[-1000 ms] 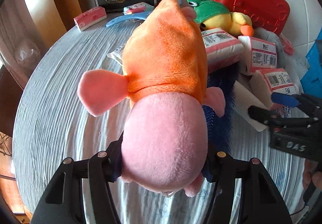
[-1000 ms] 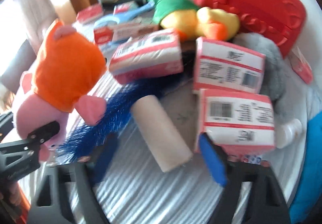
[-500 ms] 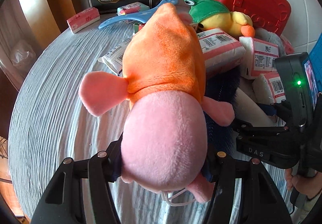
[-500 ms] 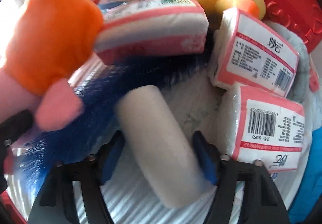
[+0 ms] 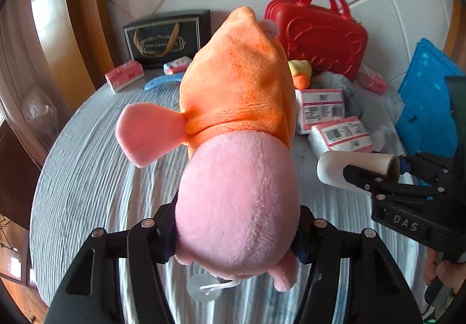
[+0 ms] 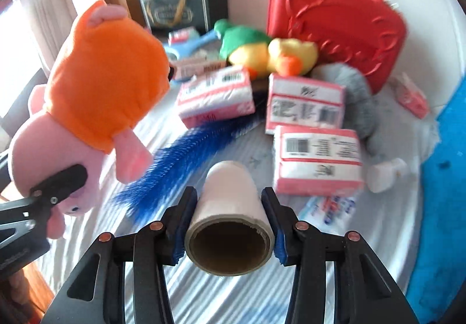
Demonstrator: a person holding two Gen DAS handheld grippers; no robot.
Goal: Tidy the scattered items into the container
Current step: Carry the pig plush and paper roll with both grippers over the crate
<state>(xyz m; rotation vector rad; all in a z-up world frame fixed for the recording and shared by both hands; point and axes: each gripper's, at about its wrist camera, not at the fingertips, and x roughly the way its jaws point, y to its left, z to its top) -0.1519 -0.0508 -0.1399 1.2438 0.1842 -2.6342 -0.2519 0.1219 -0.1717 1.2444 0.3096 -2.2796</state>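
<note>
My left gripper (image 5: 236, 236) is shut on the pink head of a pig plush (image 5: 238, 149) in an orange dress, held up above the round table (image 5: 87, 166). The same plush (image 6: 104, 76) hangs at the left of the right wrist view. The jaws of my right gripper (image 6: 230, 225) are closing, and its blue pads press both sides of a pale cardboard-core roll (image 6: 230, 207) lifted off the table. That roll (image 5: 349, 169) also shows at the right of the left wrist view. A blue crate (image 5: 428, 108) stands at the table's right.
On the table lie pink tissue packs (image 6: 317, 161), a blue bristle brush (image 6: 189, 149), a duck plush (image 6: 271, 53) and a grey plush (image 6: 358, 91). A red case (image 6: 335, 24) and a black gift bag (image 5: 166, 35) stand at the back wall.
The right gripper's jaws closed onto the roll and raised it off the table. The left gripper rose with the pig plush, and the table clutter now lies farther below.
</note>
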